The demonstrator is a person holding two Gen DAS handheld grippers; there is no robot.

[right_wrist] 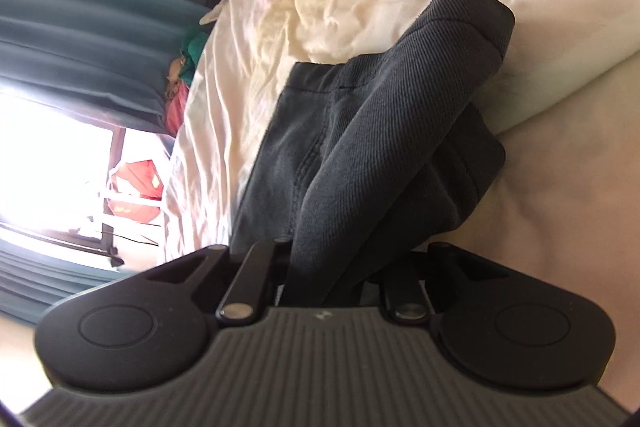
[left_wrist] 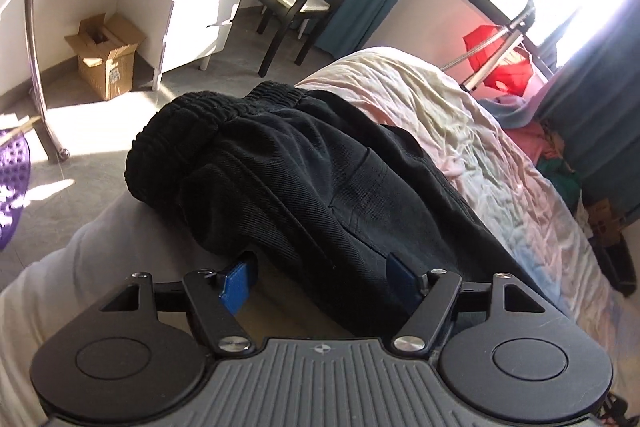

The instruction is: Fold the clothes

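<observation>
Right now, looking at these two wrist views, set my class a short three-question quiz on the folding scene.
1. True or false: the left hand-held gripper has its blue fingers spread wide apart.
2. What do the black trousers lie on? A) bed B) chair C) floor
3. Fill in: the right hand-held gripper is shut on a fold of the ____.

Key: 1 true; 2 A, the bed; 3 trousers.
</observation>
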